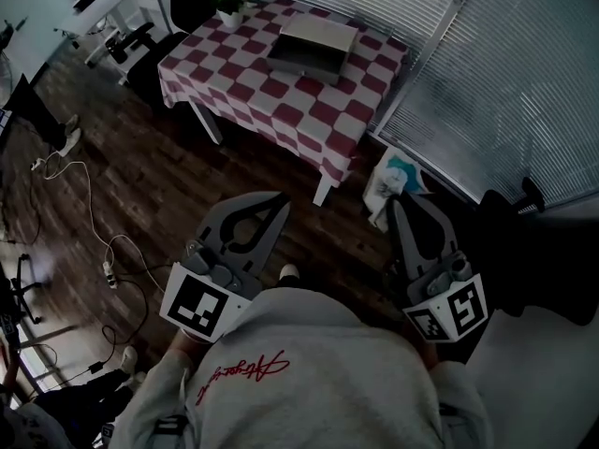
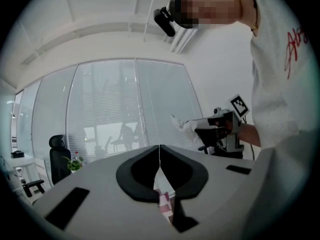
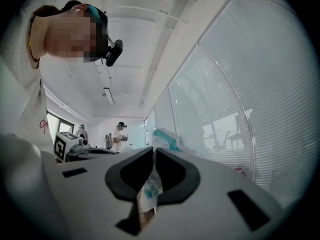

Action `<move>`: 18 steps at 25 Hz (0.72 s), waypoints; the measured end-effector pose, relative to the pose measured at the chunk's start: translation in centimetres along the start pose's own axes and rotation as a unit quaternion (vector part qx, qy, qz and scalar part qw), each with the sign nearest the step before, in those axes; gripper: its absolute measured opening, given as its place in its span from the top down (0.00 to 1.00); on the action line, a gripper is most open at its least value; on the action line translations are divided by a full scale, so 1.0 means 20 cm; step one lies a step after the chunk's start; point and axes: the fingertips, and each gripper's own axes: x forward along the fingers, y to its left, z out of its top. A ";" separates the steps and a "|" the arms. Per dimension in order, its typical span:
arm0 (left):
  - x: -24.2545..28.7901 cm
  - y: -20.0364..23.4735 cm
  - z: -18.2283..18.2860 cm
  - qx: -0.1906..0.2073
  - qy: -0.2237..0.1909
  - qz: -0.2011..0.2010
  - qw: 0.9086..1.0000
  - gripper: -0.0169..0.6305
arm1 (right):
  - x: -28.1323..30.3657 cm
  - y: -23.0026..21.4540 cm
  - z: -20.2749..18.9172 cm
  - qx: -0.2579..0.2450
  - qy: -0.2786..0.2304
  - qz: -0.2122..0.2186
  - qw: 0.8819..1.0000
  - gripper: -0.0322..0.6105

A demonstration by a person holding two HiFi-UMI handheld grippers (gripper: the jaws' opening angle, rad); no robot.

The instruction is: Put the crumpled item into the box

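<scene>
Head view: right gripper (image 1: pixel 401 202) clenched on crumpled item (image 1: pixel 391 181), left gripper (image 1: pixel 281 199) clenched empty, box (image 1: pixel 314 45) near checkered tabletop's (image 1: pixel 253 82) far edge.

Head view – crumpled item (image 1: pixel 386 181) partly hidden behind right gripper (image 1: pixel 404 202), print blurred; box (image 1: pixel 313 47) interior out of sight.
</scene>
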 end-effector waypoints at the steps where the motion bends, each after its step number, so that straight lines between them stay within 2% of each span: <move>1: 0.00 0.02 -0.01 0.001 0.000 -0.001 1.000 0.95 | 0.02 0.00 -0.01 -0.001 0.000 -0.001 1.000 0.90; 9: 0.03 0.17 -0.06 0.001 -0.005 -0.014 1.000 0.95 | 0.15 -0.01 -0.03 -0.006 -0.004 -0.018 1.000 0.90; 18: 0.06 0.24 -0.06 -0.005 -0.011 -0.015 1.000 0.95 | 0.22 -0.02 -0.01 -0.013 0.001 -0.016 1.000 0.90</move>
